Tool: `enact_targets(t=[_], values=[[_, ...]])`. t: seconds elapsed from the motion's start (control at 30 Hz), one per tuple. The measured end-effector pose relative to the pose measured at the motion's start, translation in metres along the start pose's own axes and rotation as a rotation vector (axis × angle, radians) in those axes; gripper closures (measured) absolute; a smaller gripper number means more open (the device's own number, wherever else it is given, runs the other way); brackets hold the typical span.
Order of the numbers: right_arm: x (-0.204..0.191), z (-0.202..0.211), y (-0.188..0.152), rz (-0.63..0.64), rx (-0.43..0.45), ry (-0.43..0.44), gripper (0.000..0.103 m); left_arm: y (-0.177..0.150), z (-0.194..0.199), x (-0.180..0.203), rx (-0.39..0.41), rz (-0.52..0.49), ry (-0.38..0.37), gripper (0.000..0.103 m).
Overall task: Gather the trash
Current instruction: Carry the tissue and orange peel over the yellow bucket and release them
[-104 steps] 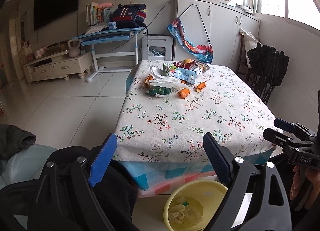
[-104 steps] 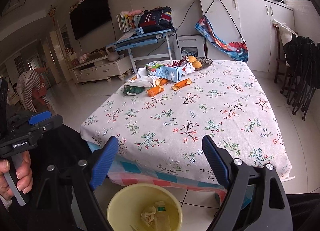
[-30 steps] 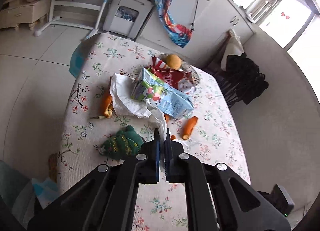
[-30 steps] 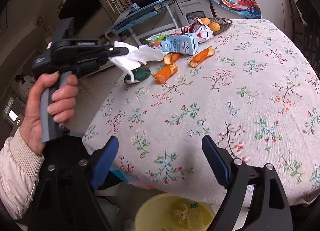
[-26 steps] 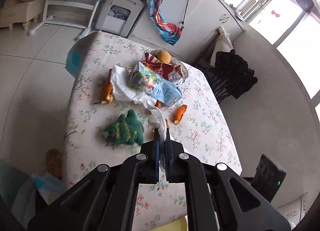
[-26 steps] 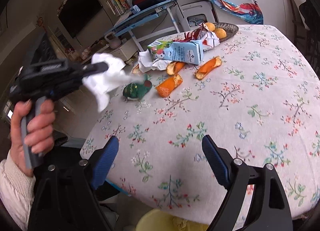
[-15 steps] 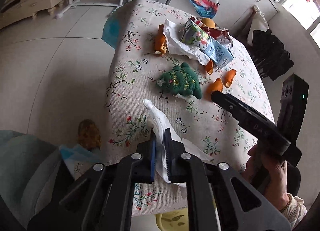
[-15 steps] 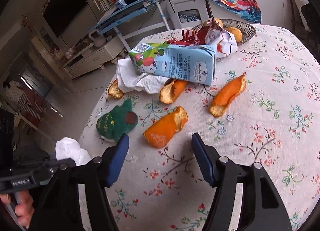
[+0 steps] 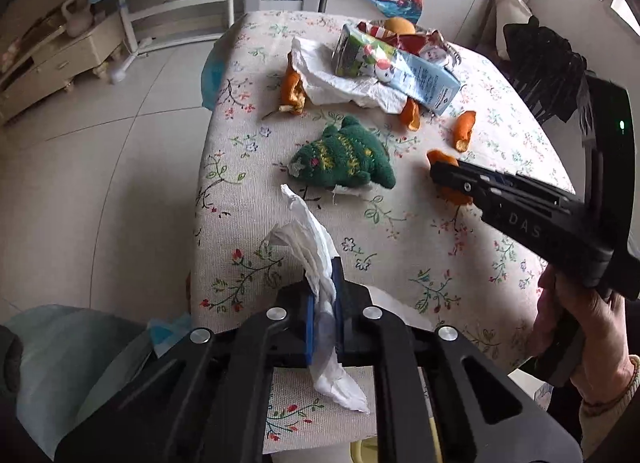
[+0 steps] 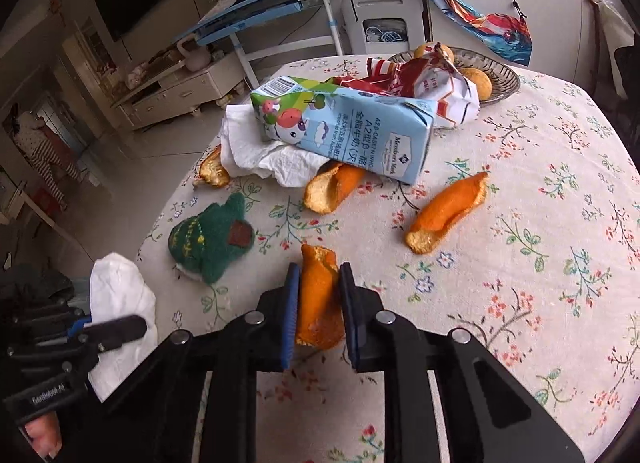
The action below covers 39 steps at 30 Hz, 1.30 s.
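Note:
My left gripper is shut on a crumpled white tissue and holds it over the near left corner of the floral table. My right gripper is closed around an orange peel that lies on the cloth. More peels, a blue milk carton, white paper and a red snack wrapper lie further back. The left gripper with its tissue shows at lower left in the right wrist view.
A green knitted toy lies left of the held peel. A dish with oranges stands at the table's far end. The rim of a yellow bin shows below the near table edge. A black chair stands to the right.
My left gripper pulled the tissue back from the pile to the near table corner. My right gripper moved forward over the table and closed on the nearest orange peel.

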State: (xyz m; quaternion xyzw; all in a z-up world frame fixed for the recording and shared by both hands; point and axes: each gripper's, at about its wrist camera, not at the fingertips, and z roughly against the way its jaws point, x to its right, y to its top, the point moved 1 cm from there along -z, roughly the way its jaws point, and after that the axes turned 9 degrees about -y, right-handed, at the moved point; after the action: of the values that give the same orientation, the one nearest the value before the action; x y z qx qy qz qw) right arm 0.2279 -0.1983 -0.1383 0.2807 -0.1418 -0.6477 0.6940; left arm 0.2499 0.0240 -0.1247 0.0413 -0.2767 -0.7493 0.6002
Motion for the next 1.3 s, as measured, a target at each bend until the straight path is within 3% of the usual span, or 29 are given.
enact_targets(t=[0.23,0.5,0.87,1.3], values=[[0.026,0.057,-0.035,-0.058,0.06,0.078,0.083,-0.003,0.036,0.036,0.191,-0.13,0.039,0.095],[0.031,0.106,-0.065,-0.116,0.14,0.169,0.083,-0.026,0.067,0.063,0.311,-0.136,0.054,0.095],[0.018,0.141,-0.093,-0.116,0.175,0.234,0.083,-0.059,0.091,0.095,0.363,-0.18,0.076,0.095],[0.014,0.162,-0.122,-0.103,0.169,0.253,0.083,-0.08,0.114,0.111,0.397,-0.21,0.075,0.095]])
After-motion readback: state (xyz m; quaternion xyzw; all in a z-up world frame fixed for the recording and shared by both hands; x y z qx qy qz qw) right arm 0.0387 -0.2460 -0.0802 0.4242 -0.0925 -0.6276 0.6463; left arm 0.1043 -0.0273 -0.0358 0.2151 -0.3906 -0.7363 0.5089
